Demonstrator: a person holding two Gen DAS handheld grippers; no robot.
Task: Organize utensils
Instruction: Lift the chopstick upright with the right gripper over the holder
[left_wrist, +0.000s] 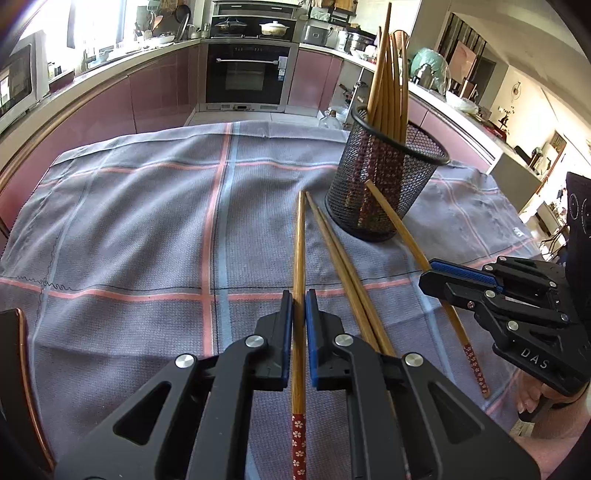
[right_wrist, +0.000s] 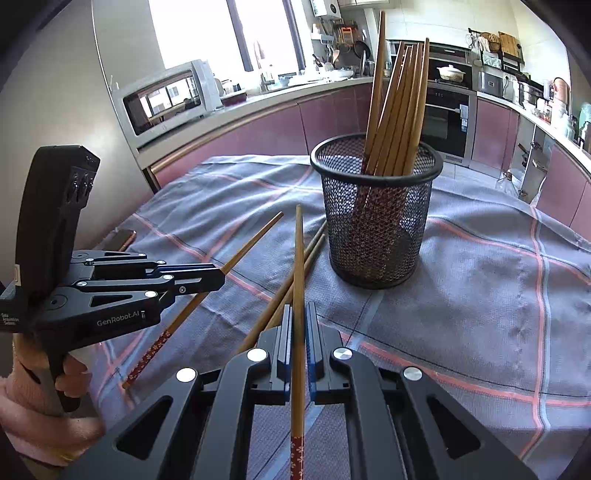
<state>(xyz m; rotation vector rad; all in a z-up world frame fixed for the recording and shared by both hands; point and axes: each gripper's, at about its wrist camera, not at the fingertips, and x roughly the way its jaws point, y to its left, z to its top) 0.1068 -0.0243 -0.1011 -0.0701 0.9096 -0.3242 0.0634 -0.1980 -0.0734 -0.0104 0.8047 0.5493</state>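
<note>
A black mesh cup stands on the plaid cloth with several wooden chopsticks upright in it. My left gripper is shut on one chopstick whose red patterned end points back toward me. My right gripper is shut on another chopstick, its tip aimed toward the cup. Two loose chopsticks lie side by side on the cloth between the grippers, just in front of the cup.
The grey-blue cloth covers the table; its far edge drops toward pink kitchen cabinets and an oven. A microwave sits on the counter to the left. A dark wooden edge shows at the near left. A hand holds the left gripper's handle.
</note>
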